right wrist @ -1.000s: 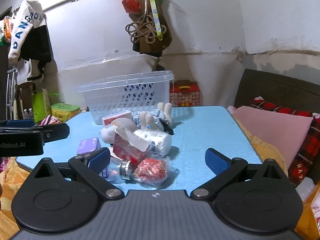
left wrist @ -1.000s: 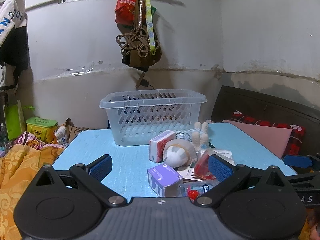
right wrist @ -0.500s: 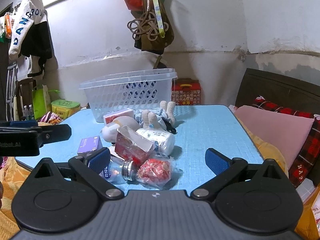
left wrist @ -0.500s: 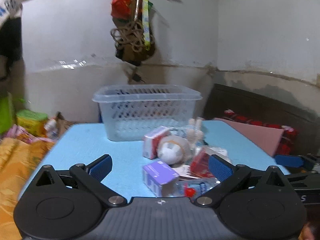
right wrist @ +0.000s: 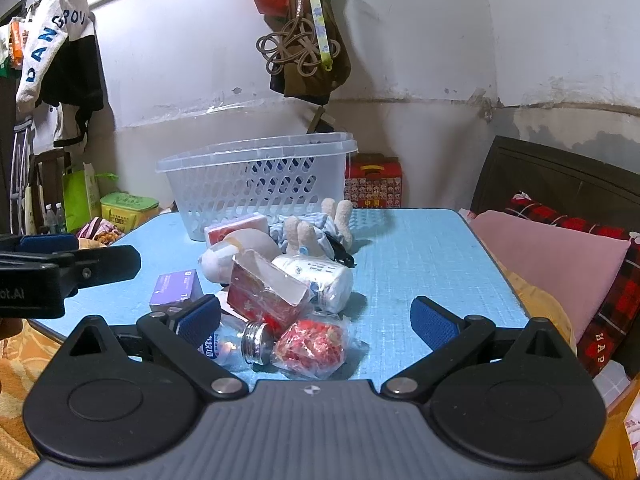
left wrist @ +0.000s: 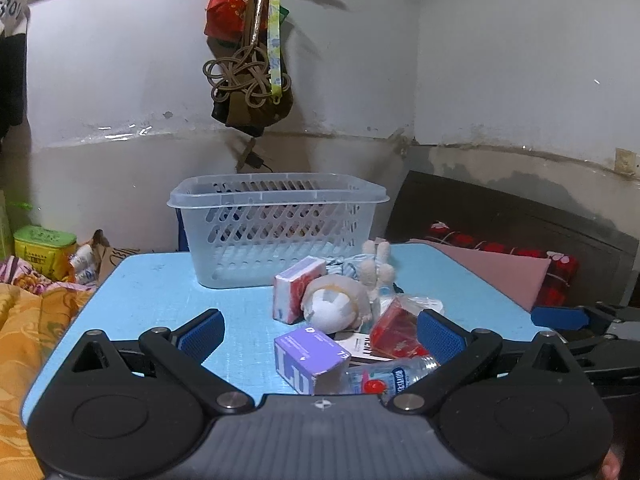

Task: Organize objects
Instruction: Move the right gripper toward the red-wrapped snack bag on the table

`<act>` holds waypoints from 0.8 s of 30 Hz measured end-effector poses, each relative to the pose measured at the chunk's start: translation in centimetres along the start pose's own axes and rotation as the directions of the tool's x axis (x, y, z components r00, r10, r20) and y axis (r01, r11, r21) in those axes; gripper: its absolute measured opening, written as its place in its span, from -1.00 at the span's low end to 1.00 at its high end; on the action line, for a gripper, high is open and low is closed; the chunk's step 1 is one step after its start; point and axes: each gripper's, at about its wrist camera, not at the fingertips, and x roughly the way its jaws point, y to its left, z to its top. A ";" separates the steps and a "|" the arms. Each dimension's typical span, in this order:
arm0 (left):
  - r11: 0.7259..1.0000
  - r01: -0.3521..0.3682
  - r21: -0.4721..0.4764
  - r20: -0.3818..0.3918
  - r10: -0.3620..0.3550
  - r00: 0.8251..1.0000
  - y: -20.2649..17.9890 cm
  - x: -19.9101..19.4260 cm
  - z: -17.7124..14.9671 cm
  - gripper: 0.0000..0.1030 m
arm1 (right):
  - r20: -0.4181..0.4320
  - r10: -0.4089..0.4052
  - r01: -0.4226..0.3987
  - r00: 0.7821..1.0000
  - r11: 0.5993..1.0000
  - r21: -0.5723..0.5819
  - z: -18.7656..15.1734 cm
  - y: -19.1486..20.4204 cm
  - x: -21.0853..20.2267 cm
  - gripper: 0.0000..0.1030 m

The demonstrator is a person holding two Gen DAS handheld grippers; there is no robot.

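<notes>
A clear plastic basket (left wrist: 276, 232) stands at the back of the blue table (left wrist: 160, 304); it also shows in the right wrist view (right wrist: 256, 184). In front of it lies a pile: a purple box (left wrist: 310, 354), a red-and-white box (left wrist: 296, 288), a white plush (left wrist: 334, 306), a red carton (right wrist: 268, 296), a clear bottle (right wrist: 236, 344), a red bagged snack (right wrist: 312, 346) and a white roll (right wrist: 316, 280). My left gripper (left wrist: 320, 332) is open and empty, just short of the purple box. My right gripper (right wrist: 316, 320) is open and empty, over the snack and bottle.
A pink pillow (right wrist: 556, 260) and red plaid cloth (right wrist: 616, 292) lie right of the table. Orange bedding (left wrist: 28, 328) and a green tin (left wrist: 44, 248) are on the left. Bags hang on the wall (left wrist: 248, 80) above the basket.
My left gripper has swung to the right, so the basket and pile sit more centred. My right gripper has edged slightly closer to the pile. Both stay open.
</notes>
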 end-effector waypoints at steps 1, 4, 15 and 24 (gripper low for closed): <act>1.000 0.000 0.000 0.003 0.000 1.000 0.0 0.0 0.0 1.00 | -0.002 0.001 -0.001 1.000 1.000 0.002 0.0 -0.1 0.1 1.00; 1.000 0.001 0.024 0.003 -0.001 1.000 -0.1 0.0 0.2 1.00 | 0.003 0.016 -0.016 1.000 0.999 0.027 0.0 -0.5 0.4 1.00; 1.000 0.011 0.025 -0.019 -0.010 1.000 -0.2 0.6 0.1 1.00 | 0.021 0.019 -0.021 1.000 0.997 0.075 -0.1 -2.0 1.5 1.00; 1.000 0.003 0.011 -0.007 -0.003 1.000 0.3 0.0 1.4 1.00 | -0.030 0.036 -0.034 0.999 0.998 0.050 0.3 -2.0 1.9 1.00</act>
